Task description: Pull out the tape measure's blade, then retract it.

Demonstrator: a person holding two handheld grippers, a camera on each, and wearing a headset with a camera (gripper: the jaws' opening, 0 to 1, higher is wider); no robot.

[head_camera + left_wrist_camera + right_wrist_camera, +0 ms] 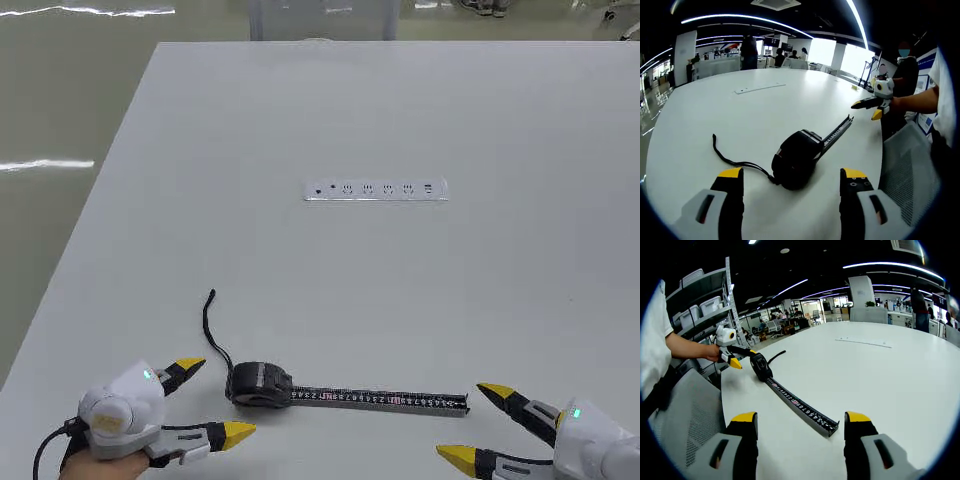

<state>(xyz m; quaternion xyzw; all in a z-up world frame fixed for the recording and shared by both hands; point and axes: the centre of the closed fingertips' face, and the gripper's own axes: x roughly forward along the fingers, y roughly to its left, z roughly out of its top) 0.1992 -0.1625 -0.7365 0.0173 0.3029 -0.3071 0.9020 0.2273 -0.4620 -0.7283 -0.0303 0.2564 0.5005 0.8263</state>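
Your tape measure (pixel 262 385) lies on the smooth, matte white bench (pixel 350 120), at 7 o'clock in the head view. Its case (pixel 796 158) is black and rounded with a rubbery look, resting on the surface. The blade (pixel 385 401) is out of the case, a flat dark strip printed with pale numerals, and it runs straight along the bench toward 3 o'clock. A thin black strap (pixel 212 330) curls off the case toward 11 o'clock and lies slack.

Your left gripper (pixel 215 398) is at 9 o'clock of the case. Its jaws are spread wide and pinch nothing. The fingers are black with pointed yellow tips on a white shell body. In the left gripper view the case sits just ahead of the tips, in line with the gap and clear of both.

Your right gripper (pixel 475 422) is at the blade's far end, at 5 o'clock in the head view. Its jaws are also spread and hold nothing. In the right gripper view the blade's squared end lies just ahead of the tips, nearer the right one and touching neither.

A flat white power strip (pixel 376 189), long and rectangular, lies well apart at 12 o'clock of the blade.
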